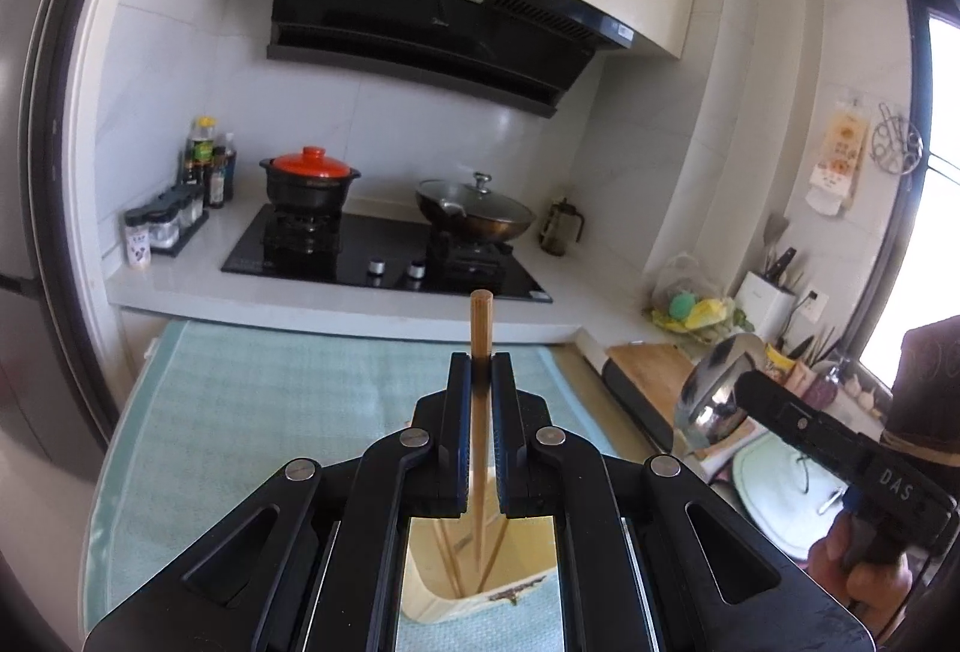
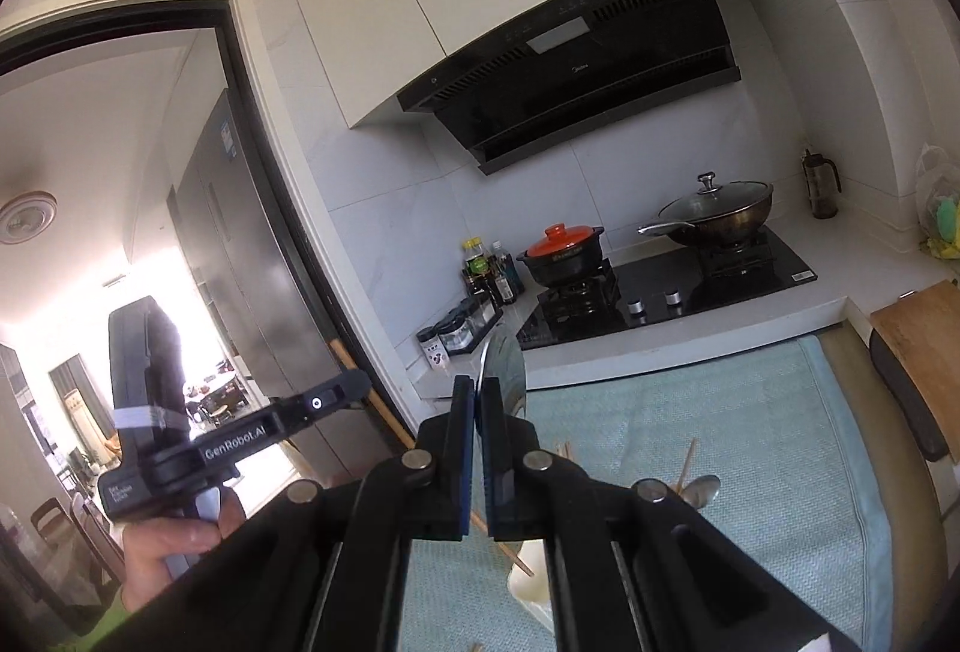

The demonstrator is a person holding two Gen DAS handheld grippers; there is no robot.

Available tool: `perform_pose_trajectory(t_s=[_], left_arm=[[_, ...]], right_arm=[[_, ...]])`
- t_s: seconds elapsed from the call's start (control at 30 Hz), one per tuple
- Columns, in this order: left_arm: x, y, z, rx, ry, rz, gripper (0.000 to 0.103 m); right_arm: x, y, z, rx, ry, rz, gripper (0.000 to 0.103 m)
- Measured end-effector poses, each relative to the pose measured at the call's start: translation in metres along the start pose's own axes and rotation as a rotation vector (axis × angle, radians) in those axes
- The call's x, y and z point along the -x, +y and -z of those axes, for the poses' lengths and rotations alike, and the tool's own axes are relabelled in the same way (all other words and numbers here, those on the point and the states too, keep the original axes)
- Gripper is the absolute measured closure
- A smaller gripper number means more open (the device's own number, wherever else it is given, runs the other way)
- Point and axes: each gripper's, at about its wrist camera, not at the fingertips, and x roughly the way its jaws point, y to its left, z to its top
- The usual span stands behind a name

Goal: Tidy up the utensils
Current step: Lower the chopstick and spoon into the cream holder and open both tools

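Kitchen surface (image 1: 270,382) carries a teal mat; above the holder (image 1: 480,562), left gripper (image 1: 480,361) clamps a chopstick (image 1: 481,322), right gripper (image 2: 478,388) pinches a spoon (image 2: 504,364).

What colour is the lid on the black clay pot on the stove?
Orange-red, with a matching round knob. The lid of the black clay pot shows best in the left wrist view.

Matte black two-finger left gripper (image 1: 480,370) with silver round pivot screws, blue-edged pads, matte black right gripper (image 2: 478,394) alike, white "GenRobot.AI" lettering, bare-skinned hand (image 2: 174,550), green sleeve.
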Motion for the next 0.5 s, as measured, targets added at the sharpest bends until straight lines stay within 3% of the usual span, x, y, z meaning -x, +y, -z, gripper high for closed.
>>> perform_pose_trajectory(t_s=[0.23, 0.5], left_arm=[[-0.059, 0.014, 0.026, 0.007, 0.129, -0.025, 0.099], [-0.110, 0.022, 0.061, 0.003, 0.269, -0.065, 0.099]], right_arm=[[-0.063, -0.041, 0.025, -0.088, 0.110, 0.031, 0.101], [-0.102, -0.103, 0.078, -0.246, 0.269, 0.211, 0.101]])
